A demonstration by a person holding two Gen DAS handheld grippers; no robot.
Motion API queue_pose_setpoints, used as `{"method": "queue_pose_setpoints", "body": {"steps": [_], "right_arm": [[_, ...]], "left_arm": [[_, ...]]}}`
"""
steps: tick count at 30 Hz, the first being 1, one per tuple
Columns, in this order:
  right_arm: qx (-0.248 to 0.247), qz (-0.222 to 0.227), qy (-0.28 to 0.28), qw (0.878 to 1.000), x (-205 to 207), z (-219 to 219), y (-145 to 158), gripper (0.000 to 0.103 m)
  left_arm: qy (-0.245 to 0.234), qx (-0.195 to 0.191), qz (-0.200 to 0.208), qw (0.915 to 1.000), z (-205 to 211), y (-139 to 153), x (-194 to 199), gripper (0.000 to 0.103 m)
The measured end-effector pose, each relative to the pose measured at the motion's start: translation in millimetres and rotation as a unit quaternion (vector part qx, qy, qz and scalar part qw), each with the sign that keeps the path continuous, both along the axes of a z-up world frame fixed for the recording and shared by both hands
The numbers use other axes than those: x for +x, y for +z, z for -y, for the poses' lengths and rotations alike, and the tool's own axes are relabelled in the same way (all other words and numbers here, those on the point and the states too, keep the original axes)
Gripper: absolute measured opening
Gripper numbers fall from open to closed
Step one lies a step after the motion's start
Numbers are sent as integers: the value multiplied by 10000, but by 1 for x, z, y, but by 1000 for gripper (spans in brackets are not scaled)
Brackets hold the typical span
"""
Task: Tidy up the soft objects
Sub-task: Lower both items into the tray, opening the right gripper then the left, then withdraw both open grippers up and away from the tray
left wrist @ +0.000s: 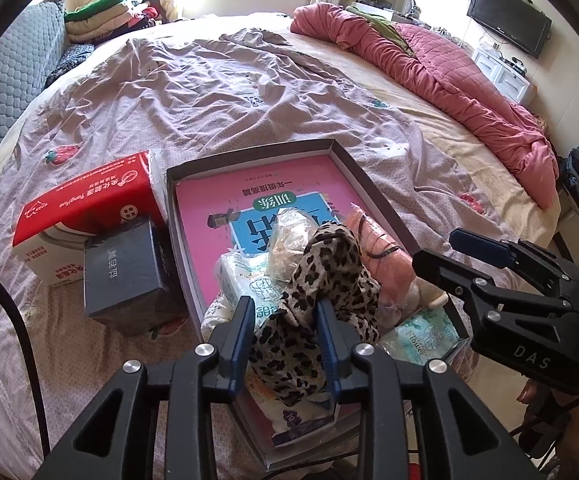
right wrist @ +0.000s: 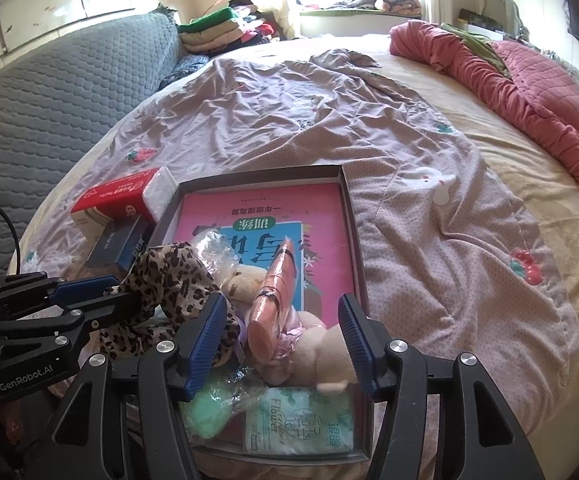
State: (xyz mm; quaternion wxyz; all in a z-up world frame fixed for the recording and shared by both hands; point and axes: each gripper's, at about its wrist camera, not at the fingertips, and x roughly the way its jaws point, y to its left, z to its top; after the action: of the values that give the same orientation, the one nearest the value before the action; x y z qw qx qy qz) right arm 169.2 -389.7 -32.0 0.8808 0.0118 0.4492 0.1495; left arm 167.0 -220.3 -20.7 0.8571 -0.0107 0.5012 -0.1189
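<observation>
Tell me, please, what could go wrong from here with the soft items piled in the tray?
The leopard-print cloth hangs between the left hand-held gripper fingers and could snag and lift out on withdrawal. The plush bear and pink roll lean near the tray wall and might tip over it.

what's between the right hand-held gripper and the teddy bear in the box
A pink wrapped bundle lies across the teddy bear, between the open pads of the right hand-held gripper. The leopard-print cloth drapes beside its head.
</observation>
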Motion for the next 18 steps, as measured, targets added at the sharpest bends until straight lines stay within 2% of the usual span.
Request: {"method": "queue_pose_setpoints", "body": {"steps": [6, 10, 16, 18], "right_arm": [[-97, 51, 14, 9999, -7, -3, 4, 61], [-245, 111, -35, 9996, -12, -5, 6, 71], [-335, 166, -139, 9992, -20, -5, 10, 75], [-293, 161, -157, 9993, -24, -5, 13, 76]], "left_arm": [[43, -10, 2, 10000, -4, 0, -4, 45], [106, -45, 62, 9999, -9, 3, -8, 54], [193, -76, 119, 9997, -17, 7, -14, 62], [262, -42, 156, 9995, -19, 10, -17, 68]]}}
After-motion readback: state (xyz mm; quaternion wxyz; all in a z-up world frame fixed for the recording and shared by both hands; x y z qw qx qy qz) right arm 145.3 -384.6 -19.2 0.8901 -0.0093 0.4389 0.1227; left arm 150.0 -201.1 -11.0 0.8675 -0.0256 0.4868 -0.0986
